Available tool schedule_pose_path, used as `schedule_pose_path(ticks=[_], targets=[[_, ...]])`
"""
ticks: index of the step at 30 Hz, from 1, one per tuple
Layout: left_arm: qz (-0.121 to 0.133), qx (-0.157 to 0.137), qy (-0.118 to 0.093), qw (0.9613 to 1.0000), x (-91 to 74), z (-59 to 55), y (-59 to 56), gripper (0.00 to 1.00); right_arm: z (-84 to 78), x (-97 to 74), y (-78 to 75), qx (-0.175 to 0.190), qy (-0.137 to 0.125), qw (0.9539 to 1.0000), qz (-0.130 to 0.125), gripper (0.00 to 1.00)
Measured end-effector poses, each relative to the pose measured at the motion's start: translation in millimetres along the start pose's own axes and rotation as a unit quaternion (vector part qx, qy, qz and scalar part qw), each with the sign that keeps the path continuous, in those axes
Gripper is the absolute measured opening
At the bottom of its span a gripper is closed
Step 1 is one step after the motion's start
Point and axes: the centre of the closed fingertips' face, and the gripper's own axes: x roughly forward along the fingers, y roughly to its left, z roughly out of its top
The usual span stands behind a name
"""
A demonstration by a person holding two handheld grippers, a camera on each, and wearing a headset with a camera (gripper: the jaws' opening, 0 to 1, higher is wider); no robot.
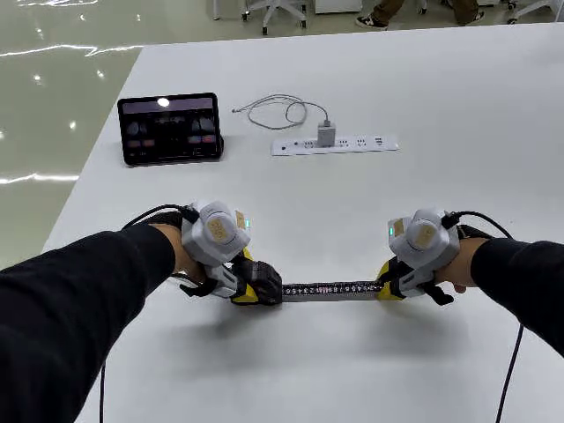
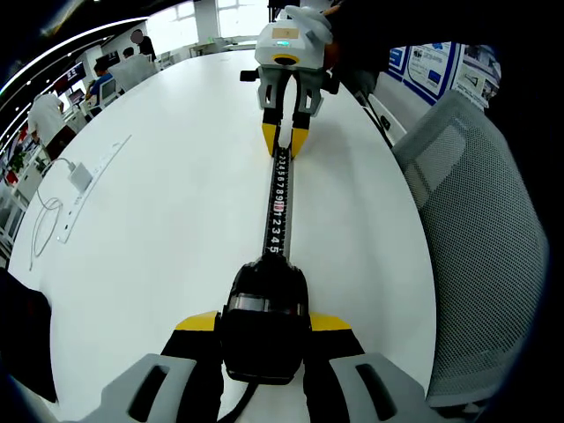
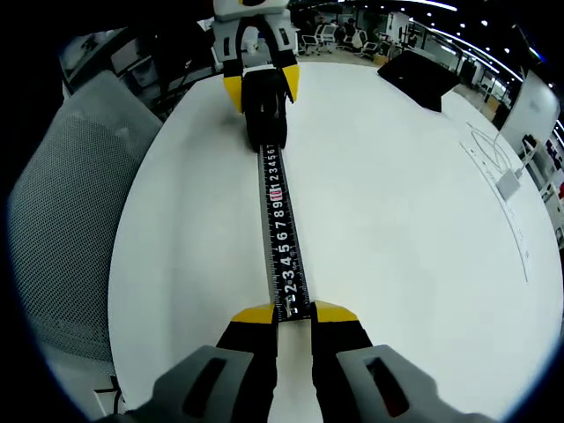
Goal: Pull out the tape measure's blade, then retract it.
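At near edge of worktop (image 1: 370, 79), the tape case (image 1: 264, 284) is gripped by the left claw (image 2: 264, 322), closed round its body. The blade (image 3: 280, 220) is drawn out to the right, its tip pinched in the right claw (image 3: 293, 314). Risk: w/ so thin a pinch, tip could be lost if pulled off-axis; blade would then be whipped back, or kinked if case is twisted.
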Motion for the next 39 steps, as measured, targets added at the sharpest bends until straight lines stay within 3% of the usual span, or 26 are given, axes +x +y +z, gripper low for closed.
schedule_pose_path(ticks=[39], targets=[[0.003,-0.007,-0.004,1.0000,0.4,0.2,0.8,0.31,-26.0,-14.4,-4.9,0.007,0.017,0.9998,-0.003,0.09]])
